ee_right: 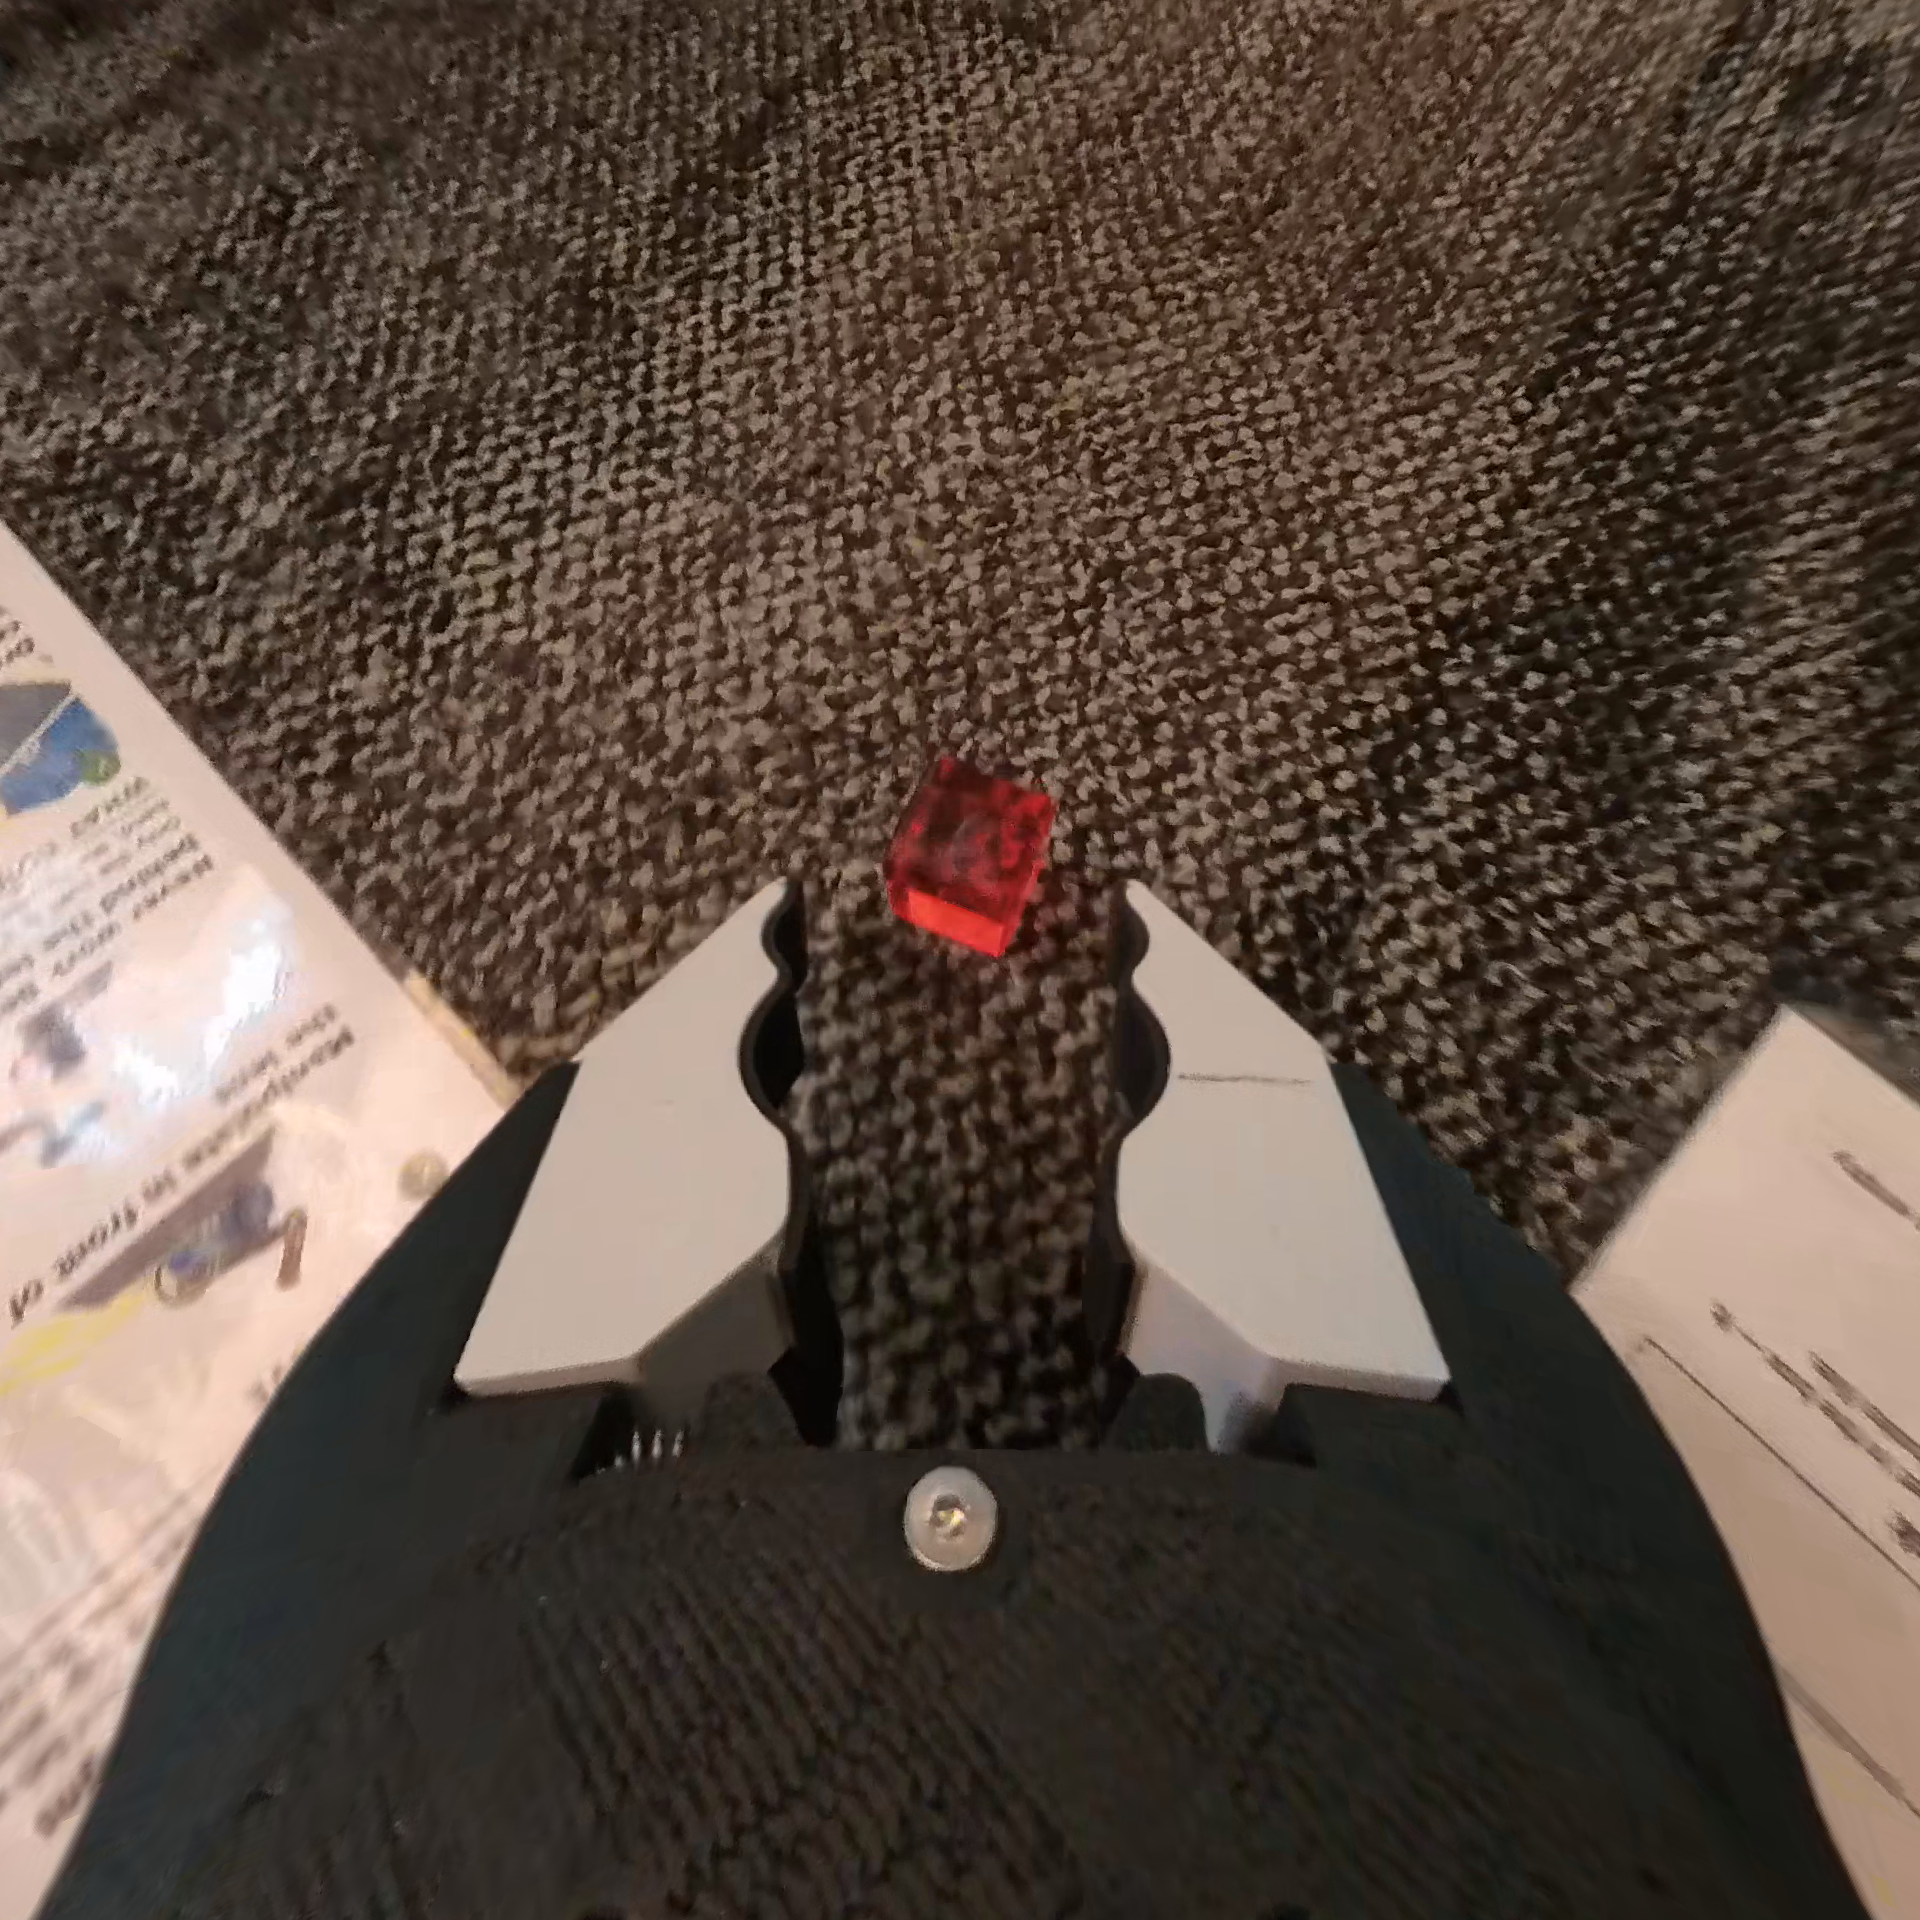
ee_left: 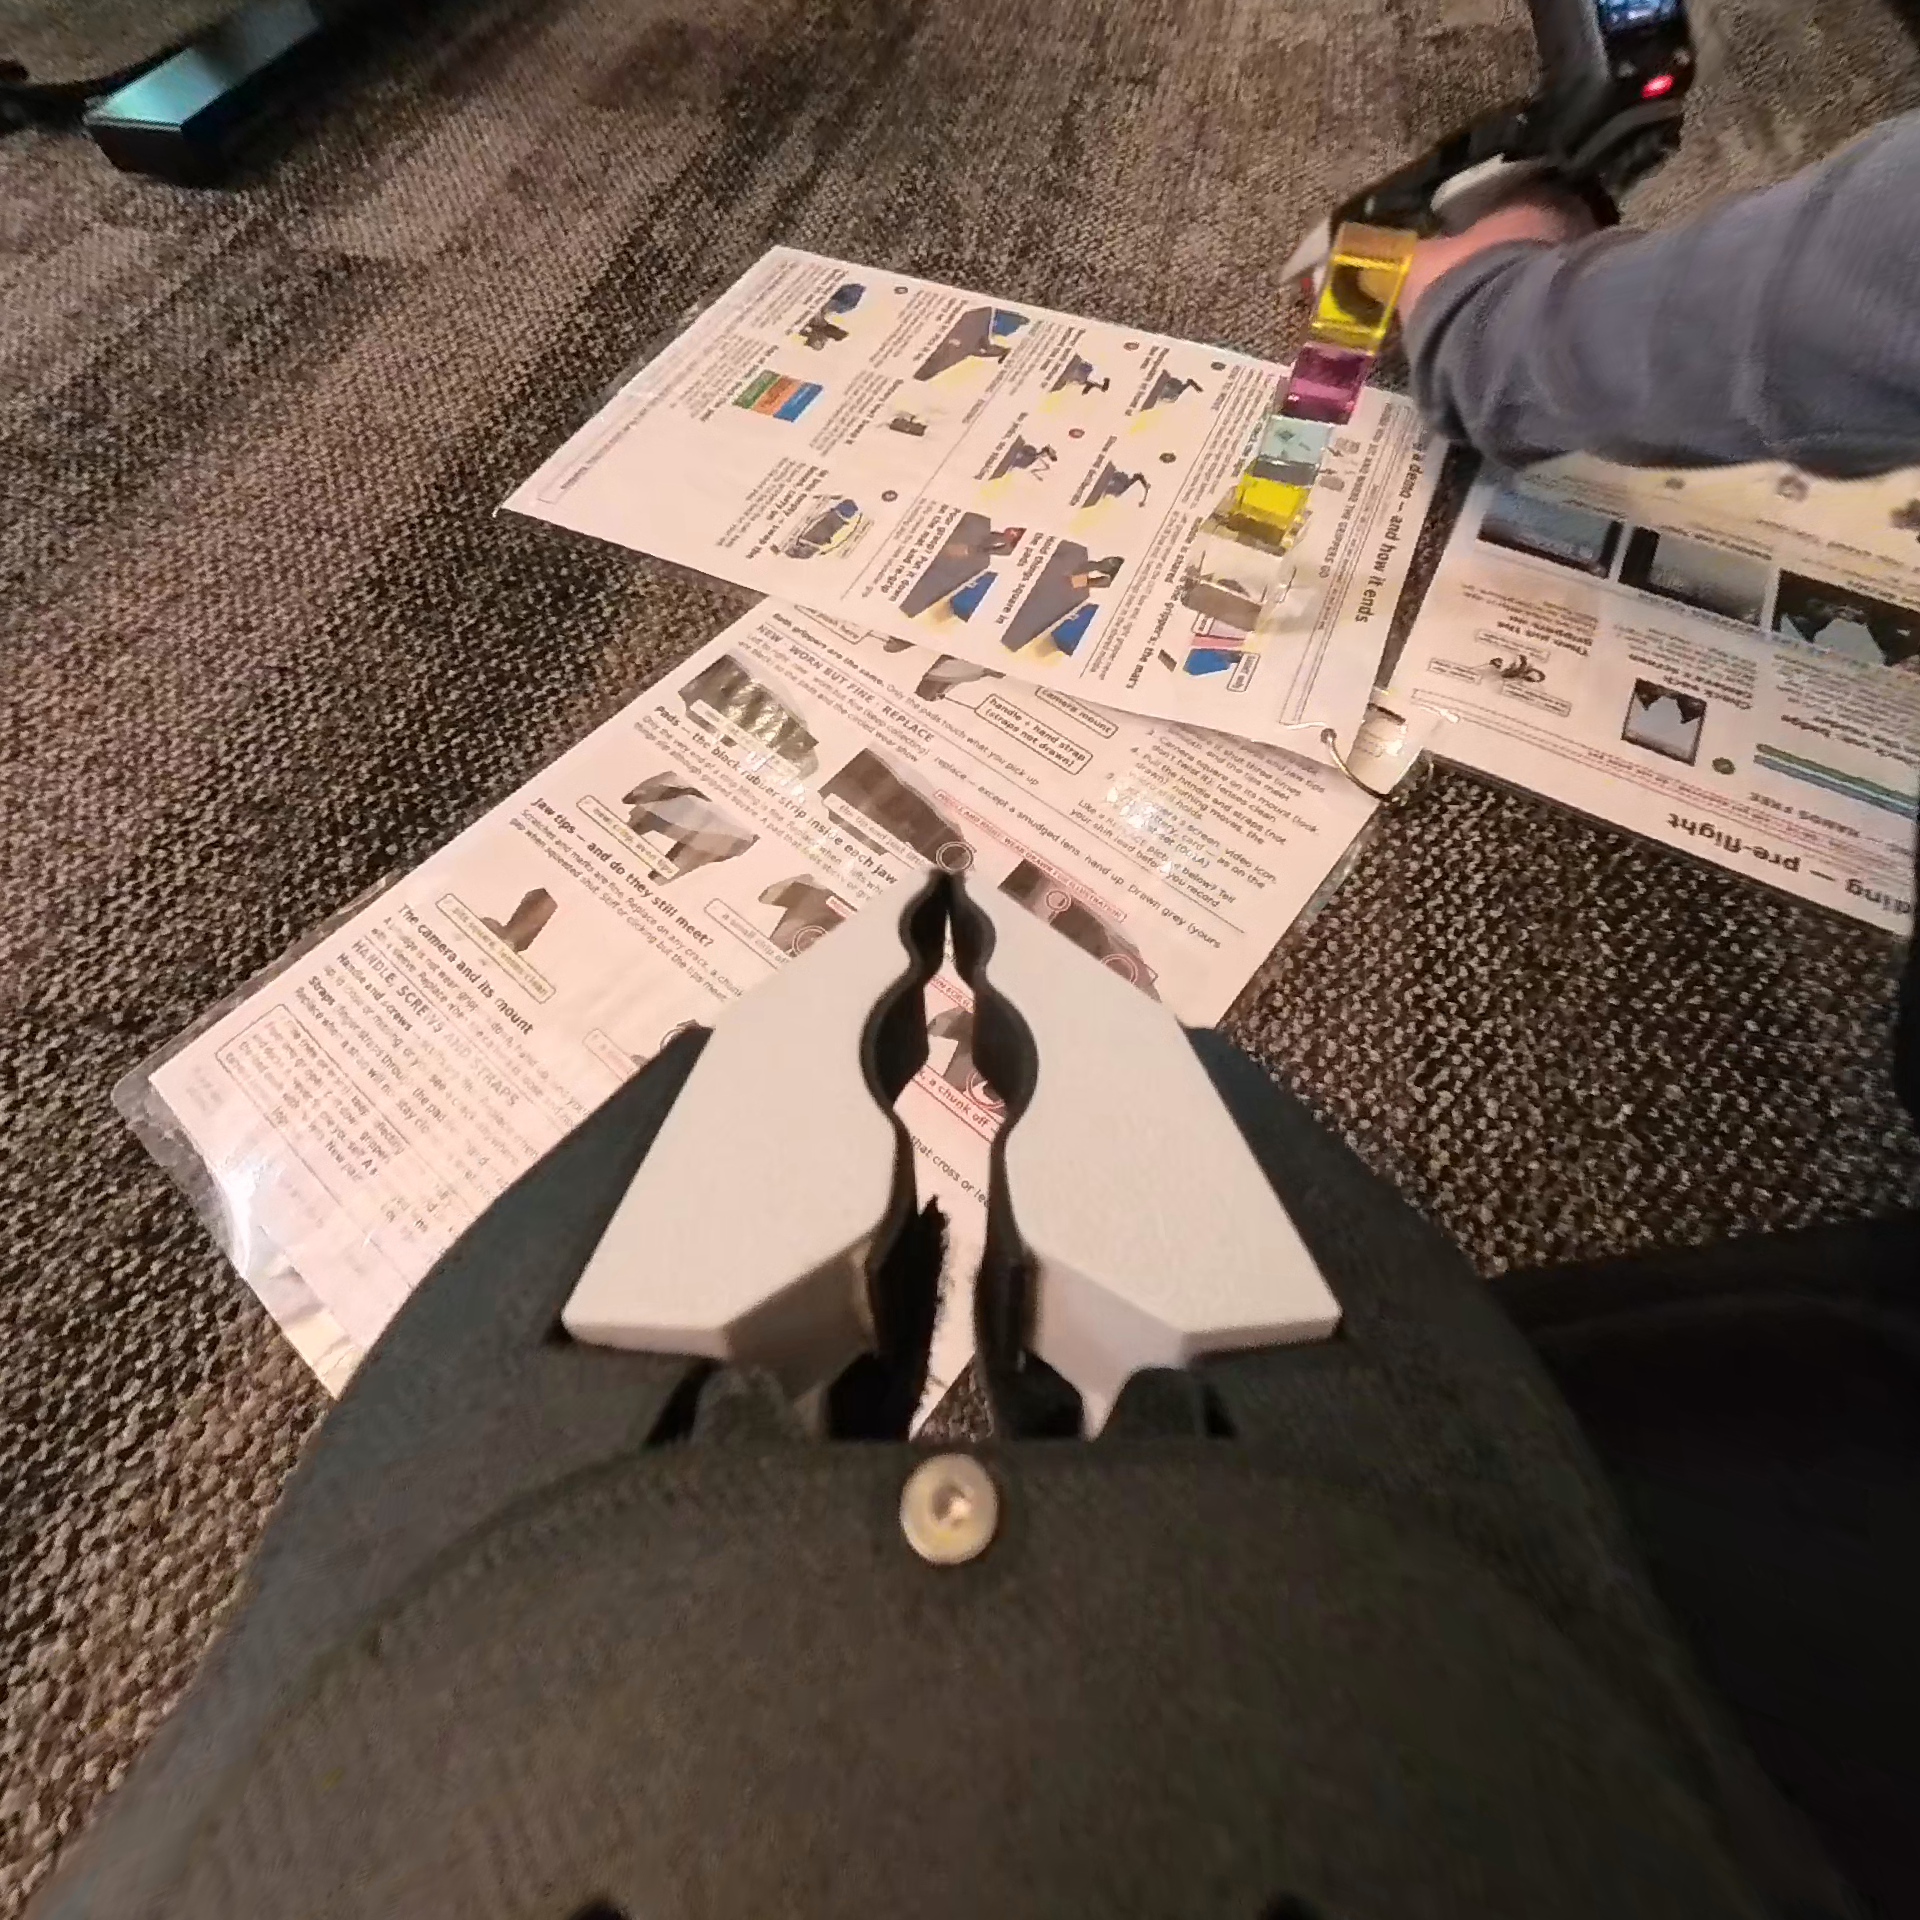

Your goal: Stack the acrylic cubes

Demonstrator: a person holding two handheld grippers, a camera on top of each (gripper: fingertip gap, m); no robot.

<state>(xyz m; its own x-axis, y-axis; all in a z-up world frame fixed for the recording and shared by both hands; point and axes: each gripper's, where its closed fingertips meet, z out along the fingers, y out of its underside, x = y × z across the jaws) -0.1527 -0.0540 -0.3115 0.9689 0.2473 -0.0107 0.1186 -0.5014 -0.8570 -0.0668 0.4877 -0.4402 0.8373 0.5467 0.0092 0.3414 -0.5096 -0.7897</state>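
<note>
My left gripper [ee_left: 940,883] was shut, its pads meeting on nothing, and it hung over the nearest sheet [ee_left: 623,935]. My right gripper [ee_right: 958,896] stood wide and held nothing. The red cube [ee_right: 971,857] lay on the carpet [ee_right: 935,416] just ahead of the right fingertips, about midway between their lines, and neither pad touched it.

As I judged it, the risks were these. The red cube sat cornerwise to my right pads, so a squeeze on it might have caught edges, not faces, and spun it out onto the carpet. The carpet was soft and nubbly, so a fingertip driven low could have snagged. In the left view my right sleeve [ee_left: 1662,312] hung close beside what looked like a stack of cubes [ee_left: 1294,447] on the far sheet [ee_left: 935,416]. A brush from the sleeve could have knocked it down. The sheets were glossy and overlapped, so a cube landing on them might have slid.

I counted two grippers. There were six cubes: the red one, and five in the stack, which were yellow, magenta, pale teal, yellow and clear from the top down. The left view showed three sheets, one ring [ee_left: 1371,748] at their corner, and one dark box [ee_left: 197,114] far off.
</note>
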